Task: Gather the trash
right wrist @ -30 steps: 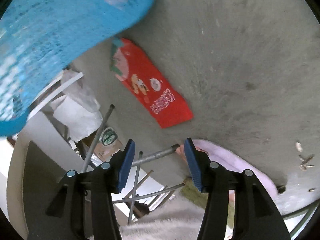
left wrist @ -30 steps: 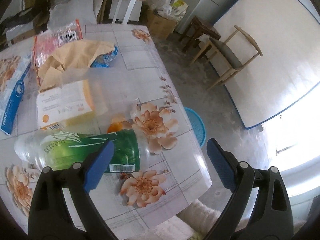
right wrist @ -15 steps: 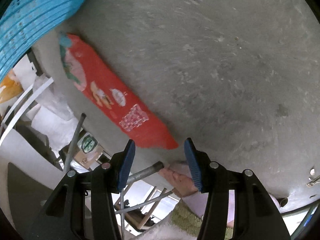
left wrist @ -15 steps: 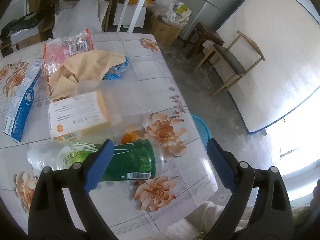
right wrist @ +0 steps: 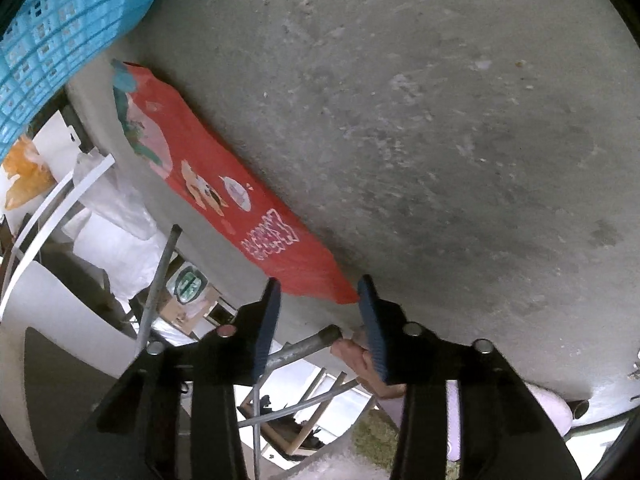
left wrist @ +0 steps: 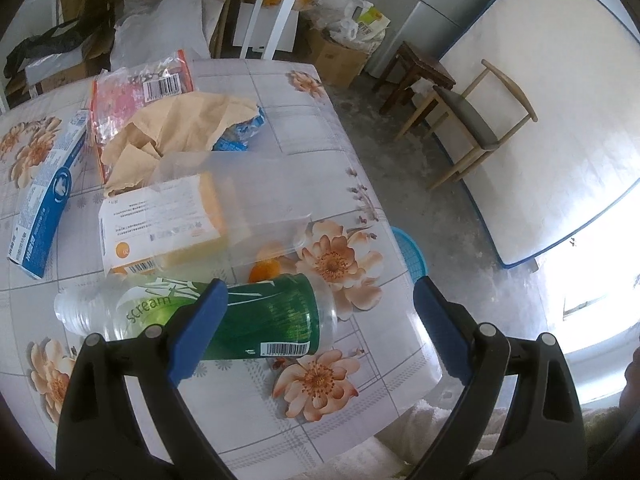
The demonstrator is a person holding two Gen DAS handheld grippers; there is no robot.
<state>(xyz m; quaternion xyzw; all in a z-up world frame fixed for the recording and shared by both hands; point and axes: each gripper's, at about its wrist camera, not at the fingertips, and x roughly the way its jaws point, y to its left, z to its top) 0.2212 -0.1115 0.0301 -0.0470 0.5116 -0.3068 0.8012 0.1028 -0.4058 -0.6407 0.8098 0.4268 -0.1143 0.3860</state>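
A red snack wrapper (right wrist: 224,200) lies flat on the concrete floor in the right wrist view. My right gripper (right wrist: 320,292) is low over its near end. Its jaws are closing with the wrapper's tip between the blue pads (right wrist: 370,312), and no squeeze shows. A blue mesh basket (right wrist: 60,40) stands at the top left, and its rim (left wrist: 412,252) peeks out under the table edge. My left gripper (left wrist: 320,292) hangs wide open and empty above the flowered table (left wrist: 320,396). It is over a lying plastic bottle (left wrist: 260,316) with a green label.
The table also bears an orange-white box (left wrist: 160,228) in clear plastic, crumpled brown paper (left wrist: 180,128), a pink packet (left wrist: 132,92) and a blue-white carton (left wrist: 44,200). A wooden chair (left wrist: 472,128) and a stool (left wrist: 416,72) stand beyond. A metal bar (right wrist: 308,348) lies just behind my right fingers.
My right gripper has come down to the red wrapper, and its jaws have narrowed around the near end. The left gripper has barely moved.
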